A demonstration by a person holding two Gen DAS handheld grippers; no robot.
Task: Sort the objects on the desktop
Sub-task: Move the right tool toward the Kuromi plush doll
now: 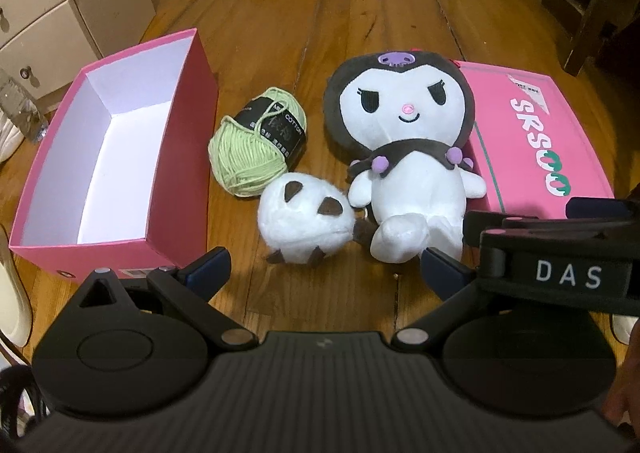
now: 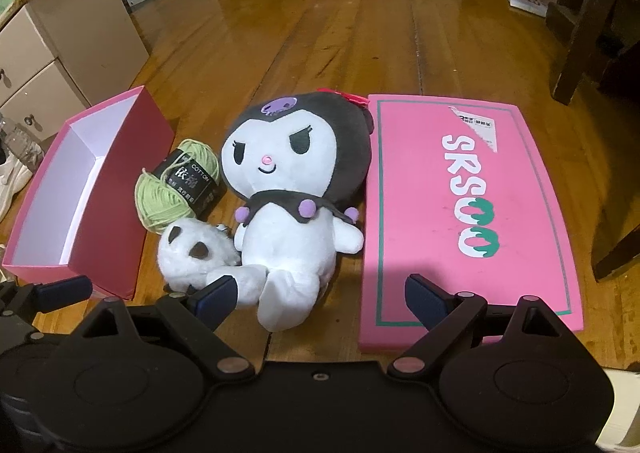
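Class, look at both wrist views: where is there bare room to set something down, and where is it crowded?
Free: the inside of the open pink box, the flat pink lid, and the wooden floor beyond the toys. Crowded: the strip between box and lid, where the green yarn ball, small white plush and Kuromi plush sit packed together.

Between my left jaws lies bare floor (image 1: 320,293); just ahead the puff (image 1: 306,227) and doll (image 1: 404,157) block passage. The open box (image 1: 120,157) stands ahead-left, the lid (image 2: 468,221) before my right jaws.
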